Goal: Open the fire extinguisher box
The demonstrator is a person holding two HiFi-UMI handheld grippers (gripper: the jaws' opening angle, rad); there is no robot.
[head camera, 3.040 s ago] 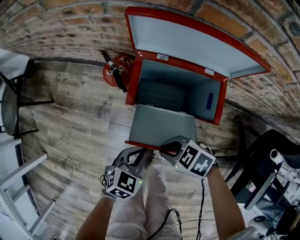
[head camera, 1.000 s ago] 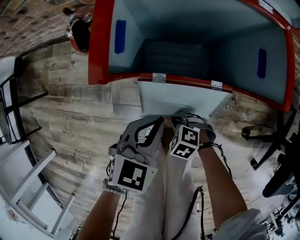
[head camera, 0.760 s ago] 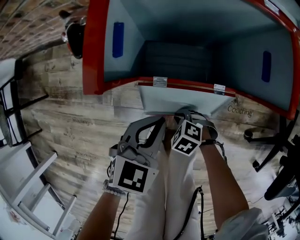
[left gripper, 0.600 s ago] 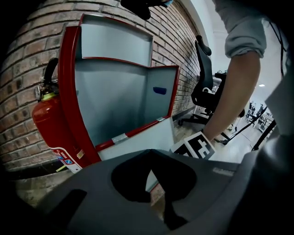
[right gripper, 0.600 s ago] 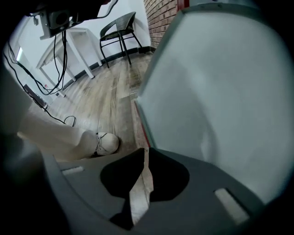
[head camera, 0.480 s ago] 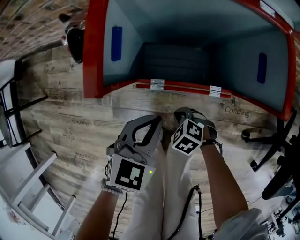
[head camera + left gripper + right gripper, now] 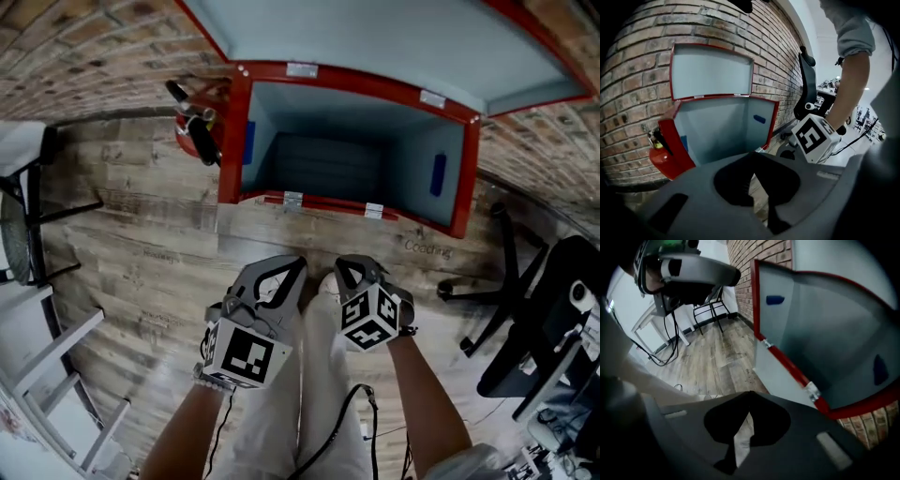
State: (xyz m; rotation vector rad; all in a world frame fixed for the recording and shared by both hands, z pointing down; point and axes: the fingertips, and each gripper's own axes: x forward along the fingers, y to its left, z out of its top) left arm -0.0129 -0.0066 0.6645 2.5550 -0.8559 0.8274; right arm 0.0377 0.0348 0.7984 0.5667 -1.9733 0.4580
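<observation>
The red fire extinguisher box (image 7: pixel 234 141) stands open against the brick wall, its lid (image 7: pixel 375 37) raised and its grey inside empty. Its hinged front flap (image 7: pixel 780 376) hangs down below the red front edge. A red extinguisher (image 7: pixel 192 131) stands beside the box's left side. My left gripper (image 7: pixel 298 265) is shut and empty, above the floor in front of the box. My right gripper (image 7: pixel 342 265) is beside it; its jaws have just been closing with nothing between them, and they are shut. In the gripper views the left gripper's (image 7: pixel 751 153) and right gripper's (image 7: pixel 749 393) tips meet.
A black office chair (image 7: pixel 525 309) stands at the right, a black chair (image 7: pixel 23 216) at the left and a white rack (image 7: pixel 56 375) at the lower left. The person's legs in light trousers (image 7: pixel 309 394) are below the grippers. A cable runs down the right forearm.
The front flap left the right gripper and dropped down out of the head view. Both grippers rose and drew back from the box, and the raised lid came into view.
</observation>
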